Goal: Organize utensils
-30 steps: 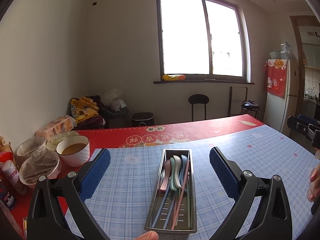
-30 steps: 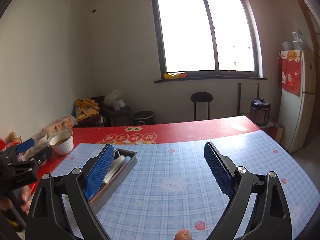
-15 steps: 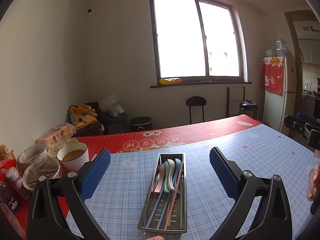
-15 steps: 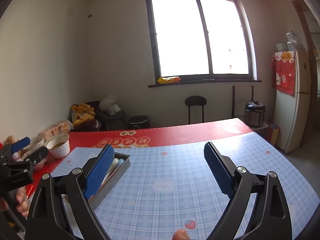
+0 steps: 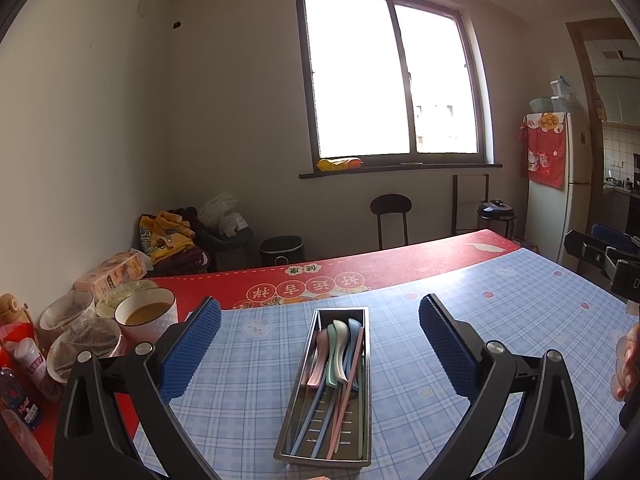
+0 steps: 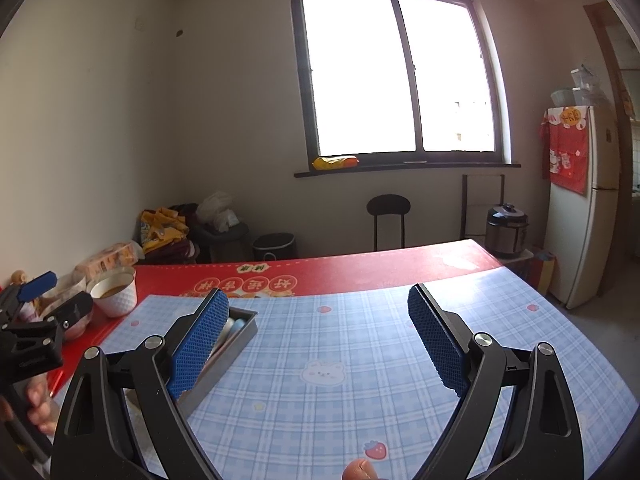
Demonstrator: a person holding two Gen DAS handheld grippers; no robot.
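Spreading across both views, the table point(image 5: 500, 320) wears a blue plaid cloth with a red band along its far edge. The left tool point(image 5: 319, 346) hangs above the near part of the table with its blue-padded fingers spread wide and nothing between them; the right tool point(image 6: 318, 344) is also wide apart and empty, over bare cloth to the right. A long metal utensil tray point(image 5: 362, 396) lies on the cloth directly between the left tool's fingers, running near to far. In the right wrist view the tray's far corner point(image 6: 244, 330) shows just behind that tool's left finger. Inside the tray, pastel spoons point(image 5: 338, 350) in pink, green, cream and blue lie bunched with bowls at the far end. A white bowl point(image 5: 146, 320) of brown liquid stands at the far left on the red band.
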